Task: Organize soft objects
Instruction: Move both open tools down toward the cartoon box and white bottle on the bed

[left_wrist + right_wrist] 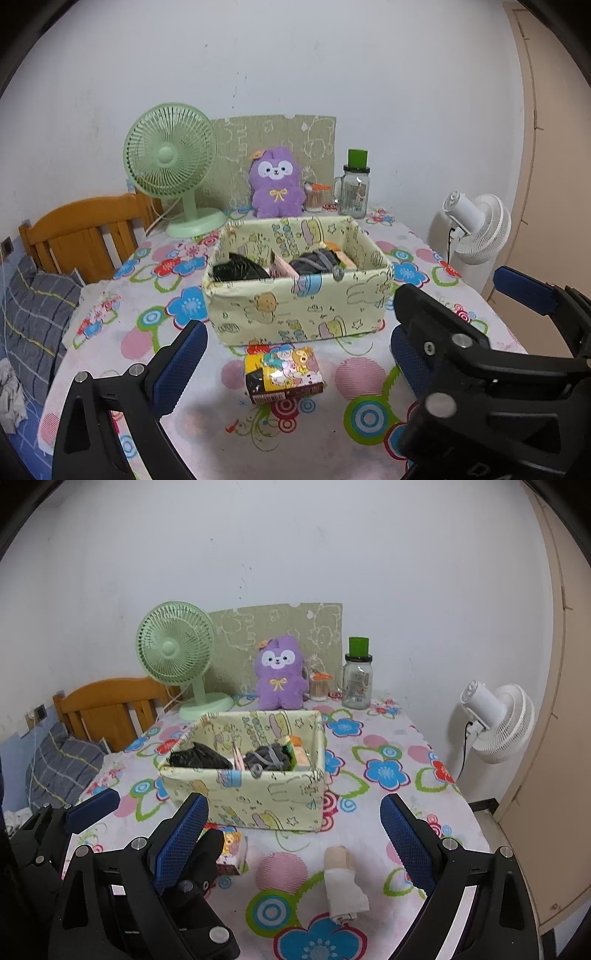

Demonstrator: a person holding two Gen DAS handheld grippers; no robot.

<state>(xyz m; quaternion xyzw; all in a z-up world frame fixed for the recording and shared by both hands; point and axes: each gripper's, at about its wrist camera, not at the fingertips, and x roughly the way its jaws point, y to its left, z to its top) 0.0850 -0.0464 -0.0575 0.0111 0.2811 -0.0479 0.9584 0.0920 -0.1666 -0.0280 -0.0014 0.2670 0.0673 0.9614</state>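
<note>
Setting: white wall behind a table [369, 373] under a flowered cloth; a wooden headboard [85, 236] and a plaid pillow [33, 317] sit at far left.
Green fan [171, 166]: stands at the far left of the table, facing forward.
Left gripper [295, 365]: blue-padded fingers spread wide, empty, low over the near table on either side of the cartoon packet.
Fabric bin [295, 314]: pale yellow, cartoon print, mid-table; a divider splits it.
Black bundle [240, 271]: lies in the bin's left compartment.
Grey bundle [314, 262]: lies in the bin's right compartment, with something orange just behind it.
Cartoon packet [282, 373]: small printed pack on the cloth, just near of the bin.
Purple plush [275, 182]: sits upright at the far edge, against a green printed board [273, 147].
Rolled beige cloth [343, 882]: lies on the near table, right of the packet, apart from the bin.
Right gripper [295, 849]: fingers spread wide, empty, framing the beige roll.
Glass jar [354, 195]: green-capped, right of the plush.
White fan [476, 232]: stands off the table at far right.
</note>
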